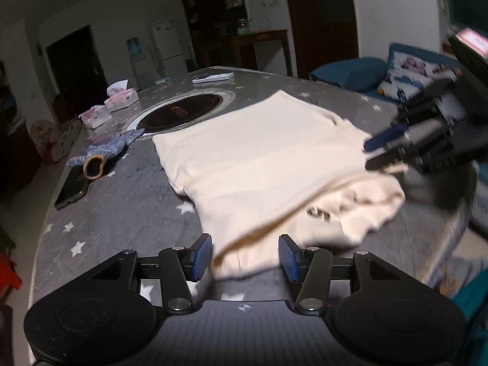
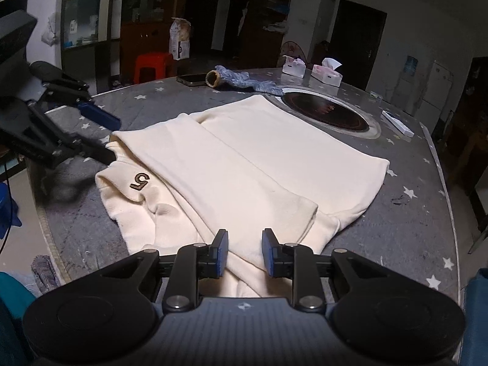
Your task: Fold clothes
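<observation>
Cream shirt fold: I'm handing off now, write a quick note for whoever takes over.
Left tool: open, at one edge of the cream shirt, cloth lying between the fingers, nothing gripped.
Right tool: open, at the opposite edge, fabric between the fingers, not clamped.
Shirt lies on the star-print table, next to the round cooktop; the part with the "5" mark shows on the left tool's side.
Done: sides look folded in, giving a long panel.
Left: likely a final fold across and smoothing.
Work glove and phone sit clear.
</observation>
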Demonstrator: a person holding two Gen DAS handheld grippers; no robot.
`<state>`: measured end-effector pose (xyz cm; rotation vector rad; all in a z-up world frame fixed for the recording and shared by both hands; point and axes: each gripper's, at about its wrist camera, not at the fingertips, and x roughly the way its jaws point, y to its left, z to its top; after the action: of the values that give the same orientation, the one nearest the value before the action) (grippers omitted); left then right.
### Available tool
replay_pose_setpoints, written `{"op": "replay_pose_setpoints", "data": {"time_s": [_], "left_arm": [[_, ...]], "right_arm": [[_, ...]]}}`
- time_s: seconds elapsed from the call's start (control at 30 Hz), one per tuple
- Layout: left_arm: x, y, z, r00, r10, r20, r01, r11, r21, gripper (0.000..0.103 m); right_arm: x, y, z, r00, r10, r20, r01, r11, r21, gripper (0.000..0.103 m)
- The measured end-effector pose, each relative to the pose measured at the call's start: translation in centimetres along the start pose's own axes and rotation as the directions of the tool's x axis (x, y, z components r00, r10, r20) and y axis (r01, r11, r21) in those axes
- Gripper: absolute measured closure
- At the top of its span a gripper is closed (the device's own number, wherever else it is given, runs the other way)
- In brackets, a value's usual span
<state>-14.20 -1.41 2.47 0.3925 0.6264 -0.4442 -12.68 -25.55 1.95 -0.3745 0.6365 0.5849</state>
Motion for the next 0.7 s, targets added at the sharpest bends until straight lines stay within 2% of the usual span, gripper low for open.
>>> {"op": "replay_pose_setpoints", "data": {"time_s": [0.17,0.27,0.5,0.7], "left_arm": [[0.0,-2.1,-0.7,1.000,0.001,0.007,-0.002,0.993,0.121,0.049],[0.3,-3.4,-0.7,0.999,0.013,0.042,-0.021,0.980,0.198,0.049],[1.0,-4.6,-0.4,0.997,0.008,0.079,-0.029,0.964,0.265,0.049],[1.4,-5.1,-0.5,0.994,0.020,0.108,-0.054,0.944,0.325,0.049]], "right_arm": [[0.0,0.0,-0.3,1.000,0.004,-0.004,-0.004,1.000,0.010,0.079],[0.0,0.0,0.2,1.000,0.011,-0.012,-0.011,1.000,0.004,0.079],[0.9,1.0,2.4,0.997,0.056,0.051,-0.055,0.998,-0.013,0.079],[2.6,1.8,2.5,0.996,0.087,0.035,-0.087,0.996,-0.019,0.079]]}}
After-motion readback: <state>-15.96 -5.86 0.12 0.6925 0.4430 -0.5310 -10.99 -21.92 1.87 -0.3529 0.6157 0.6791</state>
